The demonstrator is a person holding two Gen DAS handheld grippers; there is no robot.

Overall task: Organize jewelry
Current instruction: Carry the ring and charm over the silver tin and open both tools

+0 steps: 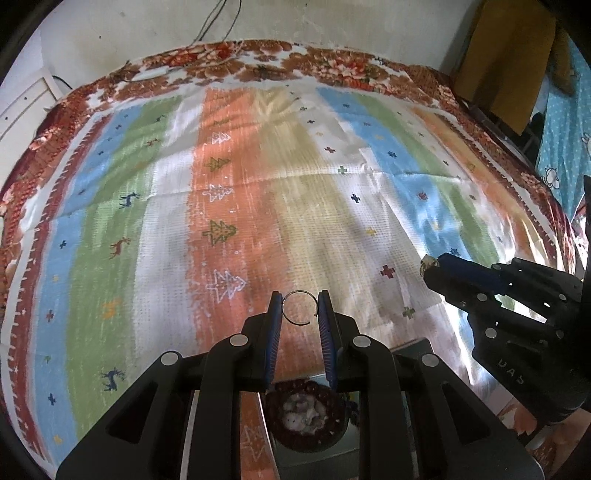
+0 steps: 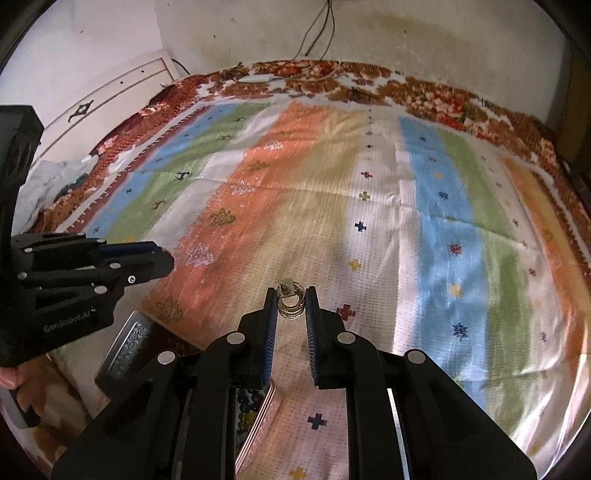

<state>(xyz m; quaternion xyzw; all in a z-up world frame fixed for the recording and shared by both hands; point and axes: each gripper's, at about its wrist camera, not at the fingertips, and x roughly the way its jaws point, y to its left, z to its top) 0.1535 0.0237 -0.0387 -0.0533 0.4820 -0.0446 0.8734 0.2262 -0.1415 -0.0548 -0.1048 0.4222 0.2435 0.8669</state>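
In the left wrist view my left gripper (image 1: 300, 300) is shut on a thin silver wire hoop (image 1: 299, 292), held above the striped bedspread (image 1: 240, 221). My right gripper (image 2: 291, 290) is shut on a cluster of gold rings with a small tag (image 2: 291, 308). Each gripper shows in the other's view: the right gripper (image 1: 430, 267) at the right with the gold piece (image 1: 427, 263) at its tip, the left gripper (image 2: 168, 260) at the left. Below the fingers lies a grey jewelry box (image 1: 417, 347) with a dark red bead bracelet (image 1: 306, 391) inside.
The box's rim (image 2: 129, 343) and coloured beads (image 2: 243, 406) lie under the right gripper. A hand (image 2: 7, 376) grips the left tool. A wall with cables (image 2: 317, 33) lies behind the bed, with a white panel (image 2: 110, 99) at the left. Yellow cloth (image 1: 509, 55) hangs at the right.
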